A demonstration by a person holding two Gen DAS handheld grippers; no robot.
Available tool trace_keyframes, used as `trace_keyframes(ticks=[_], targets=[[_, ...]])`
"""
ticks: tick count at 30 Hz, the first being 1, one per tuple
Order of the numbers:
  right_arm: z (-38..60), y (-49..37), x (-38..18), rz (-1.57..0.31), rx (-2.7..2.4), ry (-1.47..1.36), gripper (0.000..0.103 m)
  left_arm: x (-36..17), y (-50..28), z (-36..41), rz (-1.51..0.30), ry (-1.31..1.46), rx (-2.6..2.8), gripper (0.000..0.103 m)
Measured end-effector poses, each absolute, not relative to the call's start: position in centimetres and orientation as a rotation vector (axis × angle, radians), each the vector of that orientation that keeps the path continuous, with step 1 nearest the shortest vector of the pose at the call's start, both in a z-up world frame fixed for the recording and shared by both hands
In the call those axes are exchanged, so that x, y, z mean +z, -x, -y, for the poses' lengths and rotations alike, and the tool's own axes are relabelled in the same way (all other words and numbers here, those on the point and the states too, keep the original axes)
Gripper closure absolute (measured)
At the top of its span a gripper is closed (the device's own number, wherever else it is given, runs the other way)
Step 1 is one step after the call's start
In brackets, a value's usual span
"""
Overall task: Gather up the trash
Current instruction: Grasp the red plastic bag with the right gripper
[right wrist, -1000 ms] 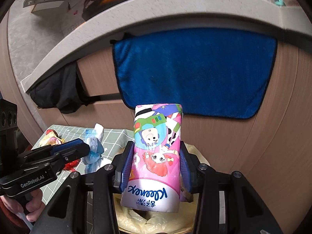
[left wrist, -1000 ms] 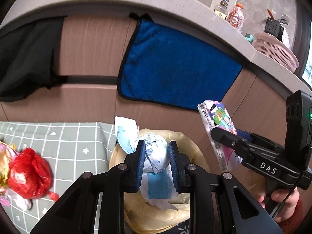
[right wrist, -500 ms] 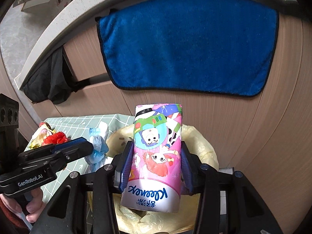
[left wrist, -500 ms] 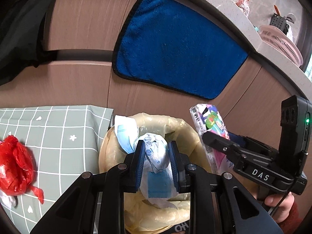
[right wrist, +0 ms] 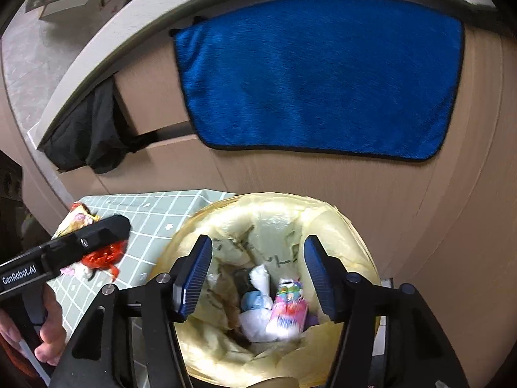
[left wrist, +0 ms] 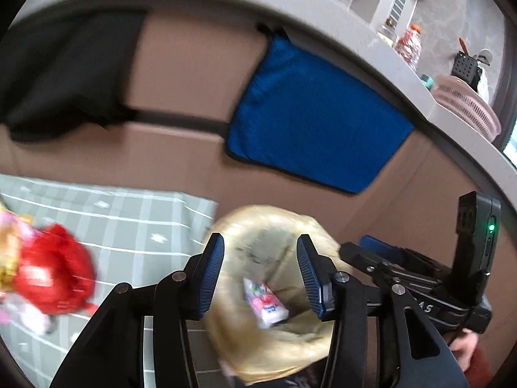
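Note:
A bin lined with a yellow bag (right wrist: 336, 223) (left wrist: 268, 223) stands below both grippers. Inside it lie the pink Kleenex tissue pack (right wrist: 289, 312) (left wrist: 266, 302) and the crumpled blue-and-white wrapper (right wrist: 257, 302). My right gripper (right wrist: 257, 274) hangs over the bin mouth, its jaws opening with nothing between them. My left gripper (left wrist: 260, 273) is also over the bin, its jaws opening and empty; the view is blurred. A red crumpled bag (left wrist: 53, 268) (right wrist: 103, 255) and other wrappers (right wrist: 77, 221) lie on the green checked cloth (left wrist: 135, 213) to the left.
A blue towel (right wrist: 316, 74) and a black cloth (right wrist: 87, 135) hang from the counter edge over wooden cabinet fronts. A pink basket (left wrist: 465, 110), a bottle (left wrist: 408, 43) and a utensil holder (left wrist: 465, 66) stand on the counter. A person's hand (right wrist: 48, 333) holds the left gripper.
Both grippers opened. The tissue pack dropped from the right gripper and the blue-and-white wrapper from the left into the bin. The left gripper's view swung left and is blurred.

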State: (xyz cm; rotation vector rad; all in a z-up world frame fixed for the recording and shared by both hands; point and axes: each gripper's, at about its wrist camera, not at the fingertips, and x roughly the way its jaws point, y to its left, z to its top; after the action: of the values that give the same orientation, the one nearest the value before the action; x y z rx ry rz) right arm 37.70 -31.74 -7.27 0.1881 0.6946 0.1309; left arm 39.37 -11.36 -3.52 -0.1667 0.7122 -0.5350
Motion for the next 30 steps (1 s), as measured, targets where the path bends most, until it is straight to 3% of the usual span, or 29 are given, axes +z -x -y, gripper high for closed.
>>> trace_keyframes(ticks=[6,14,22,30], targets=[[28.1,-37.6,-5.9,-0.676,0.2,-0.143,0.046,-1.1,-36.7,6.4,-0.597,0.086,-0.374,0.055],[21.2,-38.6,-4.4,-0.657,0.331,-0.085,0.046,0.4,-34.6,-4.5,-0.528,0.202,-0.205,0.055],[13.5,-39.9,-4.4,-0.664,0.452,-0.016,0.046,-2.0,-34.0,-16.1,-0.563,0.421,-0.011,0.055],[8.9,-41.4,-6.3,-0.705,0.524,0.029,0.046,-4.9,-34.5,-19.3,-0.617,0.479,-0.009,0.055]])
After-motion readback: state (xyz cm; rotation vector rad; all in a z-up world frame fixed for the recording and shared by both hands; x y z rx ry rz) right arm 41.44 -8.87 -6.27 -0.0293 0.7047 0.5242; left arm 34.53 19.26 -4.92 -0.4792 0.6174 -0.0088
